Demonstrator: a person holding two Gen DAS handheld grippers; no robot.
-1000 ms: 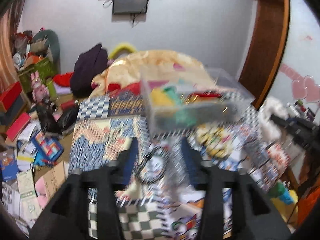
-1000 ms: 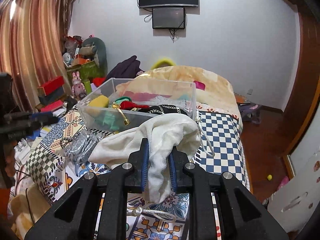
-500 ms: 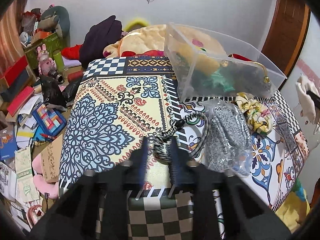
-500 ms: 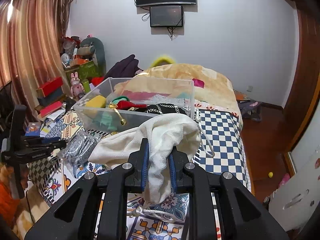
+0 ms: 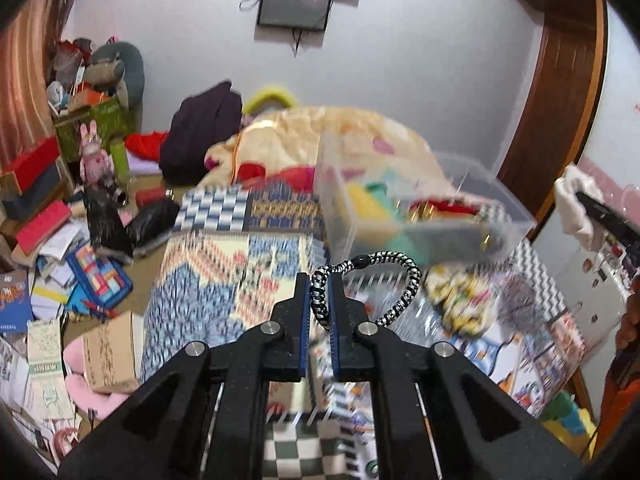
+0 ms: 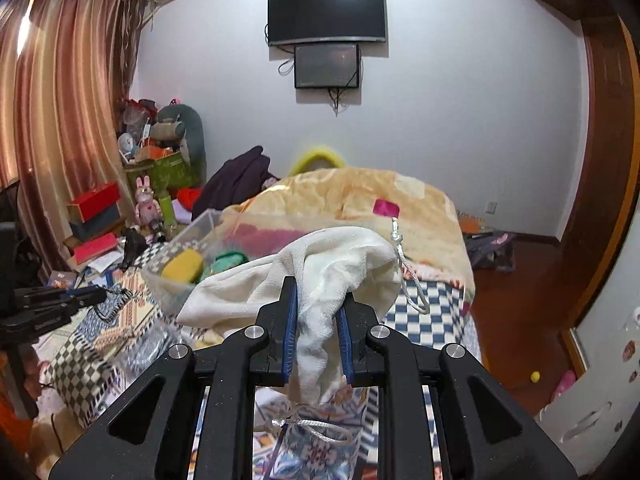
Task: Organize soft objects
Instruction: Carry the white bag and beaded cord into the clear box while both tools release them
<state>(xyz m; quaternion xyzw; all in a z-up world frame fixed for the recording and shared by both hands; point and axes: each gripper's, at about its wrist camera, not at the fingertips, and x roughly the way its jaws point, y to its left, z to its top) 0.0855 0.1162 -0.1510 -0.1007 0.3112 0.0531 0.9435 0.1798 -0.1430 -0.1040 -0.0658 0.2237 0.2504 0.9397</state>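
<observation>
Room: a cluttered bedroom; the work surface is a bed under a patterned quilt (image 5: 208,280), with a dark screen (image 6: 326,14) on the far wall.
Left gripper (image 5: 319,304): jaws closed on a black-and-white braided cord loop (image 5: 400,284), pinched at one end so the rest arcs free to the right, clear of the quilt. Gripping the end probably lets the loop drop cleanly on release.
Right gripper (image 6: 316,320): clamped on a cream drawstring pouch (image 6: 312,276) — the cloth bunches between the pads, its body spilling left and over the top, its silver cord (image 6: 408,276) dangling at the right. It is held off the bed.
Clear plastic bin (image 5: 420,208): sits on the quilt just ahead of the left gripper; it holds a yellow piece, a green piece and something red, so it seems to be where things are collected.
Still on the quilt: a yellow floral scrunchie (image 5: 460,300) near the bin, and a grey shiny item, too blurred to name.
Stage: both items lifted, neither in the bin yet — carrying them over its rim looks to be next.
</observation>
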